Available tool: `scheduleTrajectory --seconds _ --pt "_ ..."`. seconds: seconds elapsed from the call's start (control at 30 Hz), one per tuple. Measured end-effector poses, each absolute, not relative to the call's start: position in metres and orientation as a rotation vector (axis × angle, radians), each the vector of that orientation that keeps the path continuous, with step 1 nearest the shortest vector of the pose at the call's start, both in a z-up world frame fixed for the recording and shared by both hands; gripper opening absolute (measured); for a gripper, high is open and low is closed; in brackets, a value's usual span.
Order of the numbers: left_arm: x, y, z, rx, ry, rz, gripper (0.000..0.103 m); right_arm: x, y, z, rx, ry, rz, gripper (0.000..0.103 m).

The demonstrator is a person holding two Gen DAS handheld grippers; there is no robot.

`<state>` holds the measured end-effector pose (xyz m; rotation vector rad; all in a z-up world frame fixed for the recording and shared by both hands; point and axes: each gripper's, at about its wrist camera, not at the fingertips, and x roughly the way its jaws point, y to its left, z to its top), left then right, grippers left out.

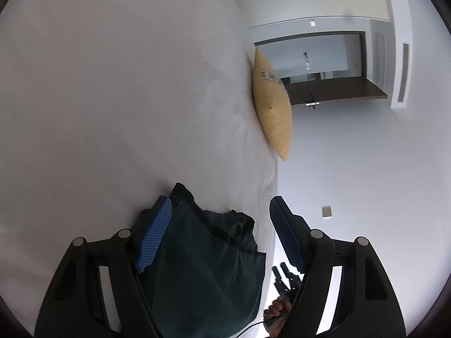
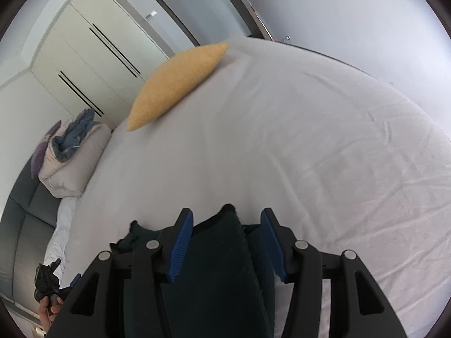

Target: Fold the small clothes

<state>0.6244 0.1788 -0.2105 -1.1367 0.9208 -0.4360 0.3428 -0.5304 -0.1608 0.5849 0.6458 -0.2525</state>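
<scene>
Setting: a bed covered by a white sheet (image 2: pixel 282 146), seen from two fisheye cameras, one on each hand-held gripper.
Garment: a small dark green garment (image 1: pixel 203 259) lies on the sheet near the bed's edge, its black-trimmed border crumpled at the far end.
Left gripper: the left gripper (image 1: pixel 220 236) has its blue-padded jaws spread wide. The garment lies between them; the cloth runs right beside the left pad, and whether they touch cannot be told. The right pad stands clear of it, over the bed's edge.
Right gripper: the right gripper (image 2: pixel 227 243) has its jaws parted, with a raised fold of the same garment between them. Neither pad visibly presses the cloth.
Hands: in each view a hand holds the other gripper's handle low at the frame's edge (image 1: pixel 277 308).
Cushion: a yellow cushion (image 2: pixel 174 84) rests on the far part of the bed, well apart from the garment.
Bedding pile: a heap of pale bedding and blue cloth (image 2: pixel 73 152) sits at the bed's left side.
Background: white wardrobe doors (image 2: pixel 93 56) and a dark-framed doorway (image 1: pixel 318 67).
</scene>
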Motion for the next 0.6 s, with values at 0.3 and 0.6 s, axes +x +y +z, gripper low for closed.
scheduleTrajectory --seconds 0.3,0.6 --pt "0.590 0.105 -0.185 -0.884 0.979 -0.517 0.071 0.320 -0.462 -0.153 0.511 0.669 -0.100 0.054" --pt "0.553 0.016 -0.215 -0.584 1.085 -0.538 0.071 0.314 -0.413 -0.193 0.609 0.768 0.122 0.054"
